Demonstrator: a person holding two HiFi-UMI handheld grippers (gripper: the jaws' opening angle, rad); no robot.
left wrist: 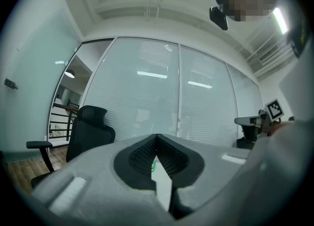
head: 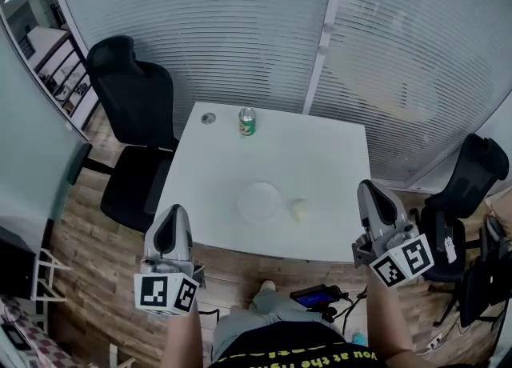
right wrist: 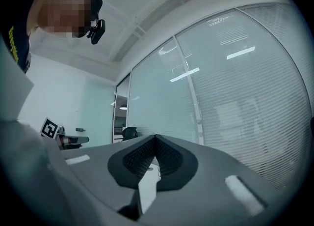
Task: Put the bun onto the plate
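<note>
A pale bun lies on the white table, just right of a white plate near the front edge. My left gripper is held off the table's front left corner, its jaws shut with nothing between them. My right gripper is held off the front right corner, to the right of the bun and apart from it, also shut and holding nothing. In the left gripper view the left gripper has its pads meeting at the tip. The right gripper view shows the right gripper closed the same way.
A green can stands at the table's far edge, with a round cable port to its left. A black office chair stands at the table's left and another at the right. Glass walls with blinds run behind.
</note>
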